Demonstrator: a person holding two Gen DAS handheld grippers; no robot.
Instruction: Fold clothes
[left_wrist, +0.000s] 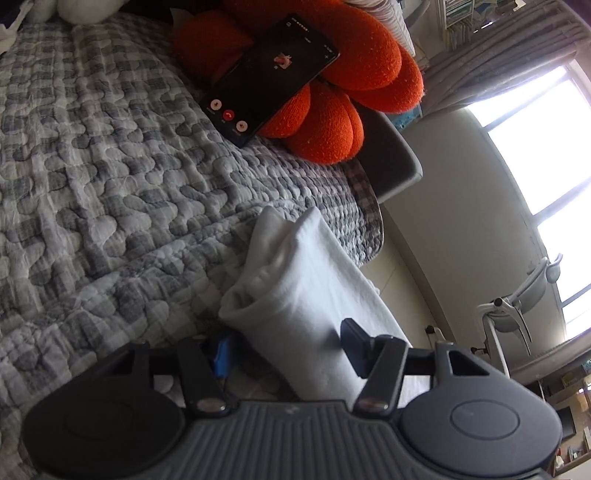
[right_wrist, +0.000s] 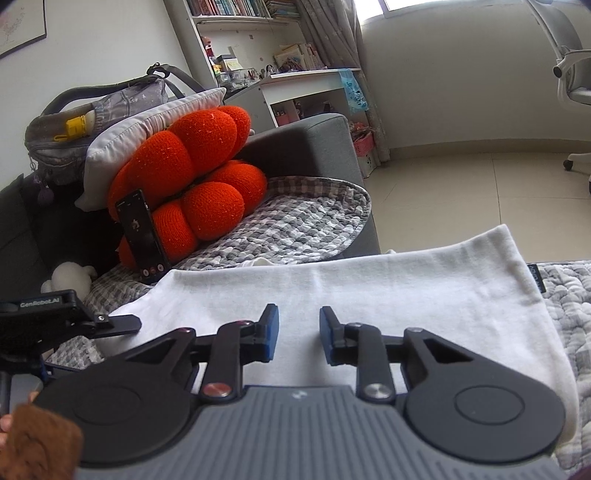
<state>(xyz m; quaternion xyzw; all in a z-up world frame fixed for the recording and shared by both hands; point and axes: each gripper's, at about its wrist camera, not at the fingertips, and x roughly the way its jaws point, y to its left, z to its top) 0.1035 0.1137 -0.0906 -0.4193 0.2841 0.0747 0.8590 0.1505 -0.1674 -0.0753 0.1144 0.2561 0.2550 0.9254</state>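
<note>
The left gripper (left_wrist: 288, 350) is clamping the folded white cotton garment (right_wrist: 369, 291) at the grey quilted bedspread's (left_wrist: 92, 166) edge; the right gripper (right_wrist: 298, 334) is hovering above it, jaws parted; likely next, another fold.

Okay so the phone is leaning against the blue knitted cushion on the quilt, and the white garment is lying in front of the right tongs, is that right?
Not quite: the knitted cushion is orange-red, not blue, as the right wrist view shows. The rest holds: the phone leans against it on the quilt, and the white garment lies in front of the right tongs.
</note>
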